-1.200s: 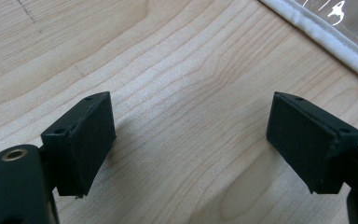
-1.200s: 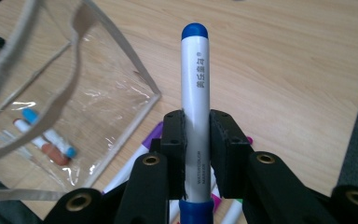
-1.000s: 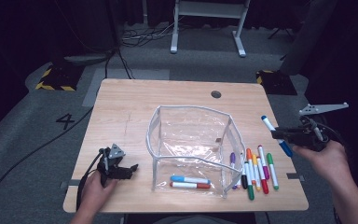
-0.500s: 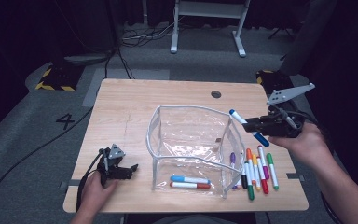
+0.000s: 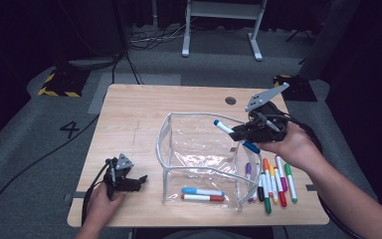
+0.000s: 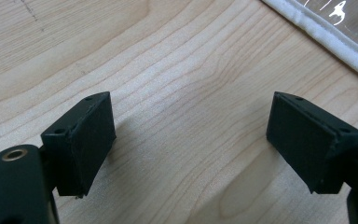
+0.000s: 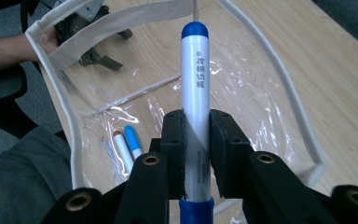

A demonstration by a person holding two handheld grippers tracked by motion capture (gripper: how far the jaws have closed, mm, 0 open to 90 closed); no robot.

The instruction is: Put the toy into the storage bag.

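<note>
Blue marker (image 5: 236, 136): clamped in my right gripper (image 5: 238, 133) over the clear pouch's (image 5: 197, 152) right rim, two markers (image 5: 202, 194) already inside, eight (image 5: 270, 179) waiting near the table's (image 5: 129, 119) right edge; left gripper (image 5: 138, 181) released, idle.

Left gripper (image 6: 186, 144): its two black, blocky jaws stand wide apart with nothing between them, low over the pale wooden table top (image 6: 177, 70). Upper right corner: white fabric-bound edge of a clear plastic pouch (image 6: 326, 39), lying on the wood, apart from both jaws.
</note>
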